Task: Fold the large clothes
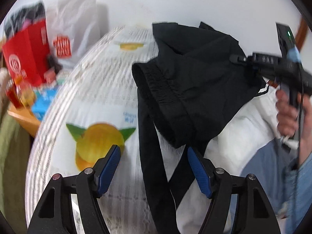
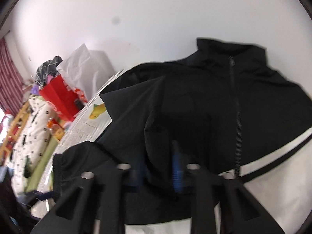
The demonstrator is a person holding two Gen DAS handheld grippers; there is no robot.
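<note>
A black-and-white zip jacket point(image 2: 224, 107) lies on the table, collar toward the far wall. In the left wrist view its black sleeve point(image 1: 187, 81) with a gathered cuff is lifted and hangs from my right gripper point(image 1: 239, 59), held by a hand at the right. My left gripper point(image 1: 154, 152) is open, its blue pads point(image 1: 109, 167) apart, with black fabric strips hanging between them untouched. In the right wrist view my right gripper point(image 2: 159, 159) is closed on a fold of the black sleeve point(image 2: 156, 117).
The table wears a white lace cloth with lemon prints point(image 1: 99, 138). At the far left stand a red gift bag point(image 1: 27, 56), a white plastic bag point(image 1: 76, 23) and small clutter. A spotted cushion point(image 2: 33, 124) lies left of the table. A white wall is behind.
</note>
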